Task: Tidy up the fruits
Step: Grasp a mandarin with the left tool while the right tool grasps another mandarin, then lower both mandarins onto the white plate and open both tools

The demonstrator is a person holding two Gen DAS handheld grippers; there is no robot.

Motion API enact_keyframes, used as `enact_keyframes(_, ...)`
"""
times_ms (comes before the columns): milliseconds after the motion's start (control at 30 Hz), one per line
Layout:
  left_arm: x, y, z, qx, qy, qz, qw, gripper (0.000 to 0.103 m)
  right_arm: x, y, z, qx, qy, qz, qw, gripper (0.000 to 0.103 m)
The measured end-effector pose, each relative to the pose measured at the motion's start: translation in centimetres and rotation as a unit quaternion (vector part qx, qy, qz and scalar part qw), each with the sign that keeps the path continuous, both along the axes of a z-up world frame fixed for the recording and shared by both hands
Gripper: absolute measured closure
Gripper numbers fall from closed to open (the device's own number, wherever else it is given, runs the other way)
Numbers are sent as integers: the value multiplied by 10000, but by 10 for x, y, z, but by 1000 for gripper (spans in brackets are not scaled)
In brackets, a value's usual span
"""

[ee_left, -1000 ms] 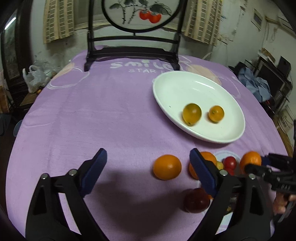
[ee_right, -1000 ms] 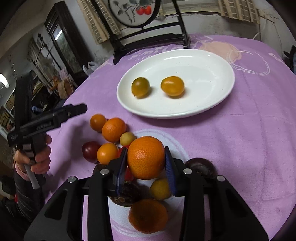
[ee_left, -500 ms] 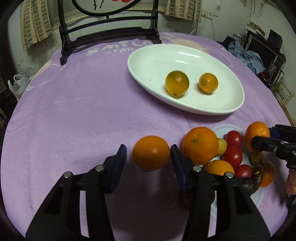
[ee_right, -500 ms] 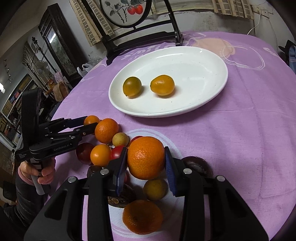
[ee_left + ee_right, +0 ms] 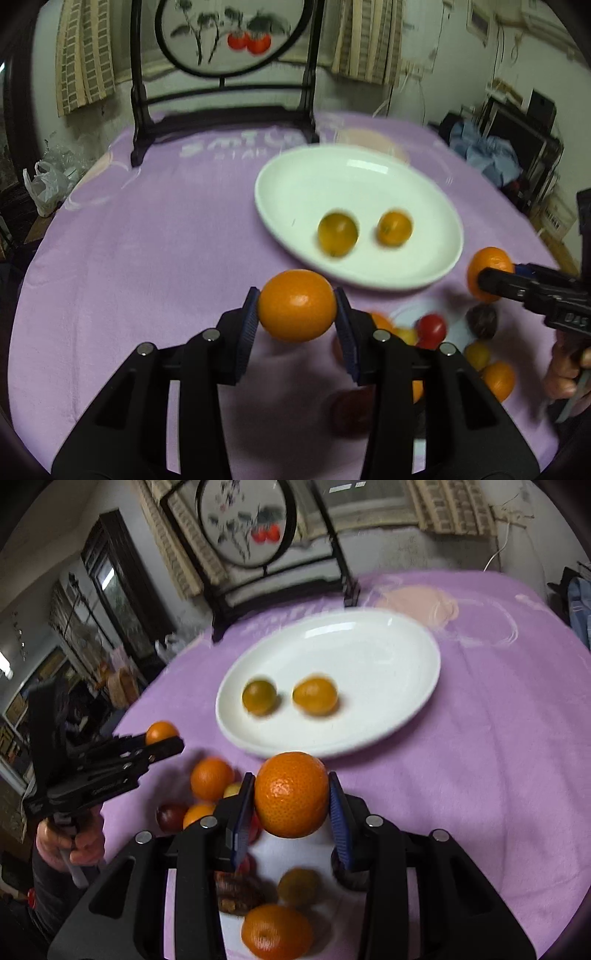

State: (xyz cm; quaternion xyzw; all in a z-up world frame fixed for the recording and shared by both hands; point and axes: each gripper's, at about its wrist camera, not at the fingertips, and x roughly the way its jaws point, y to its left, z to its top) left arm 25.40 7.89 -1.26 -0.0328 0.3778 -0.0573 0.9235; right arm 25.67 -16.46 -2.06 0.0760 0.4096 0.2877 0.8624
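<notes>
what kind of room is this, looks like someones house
Most likely a lived-in home dining room: a round table under a purple cloth, a dark wooden chair with a painted panel, curtains, and a glass-front cabinet.

1. A lived-in home dining room: counter under a purple printed tablecloth (image 5: pixel 147 236).
2. Dark carved chair (image 5: pixel 221 92) with painted round panel.
3. Curtains (image 5: pixel 81 51), glass cabinet (image 5: pixel 110 590), household clutter around.
</notes>
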Motion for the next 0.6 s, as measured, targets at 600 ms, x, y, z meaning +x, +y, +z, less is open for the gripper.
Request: enact_keyframes(600, 99, -8, -16, -465, 381, 484, 9970, 22, 80, 12, -22, -317, 182, -640, 9973, 61)
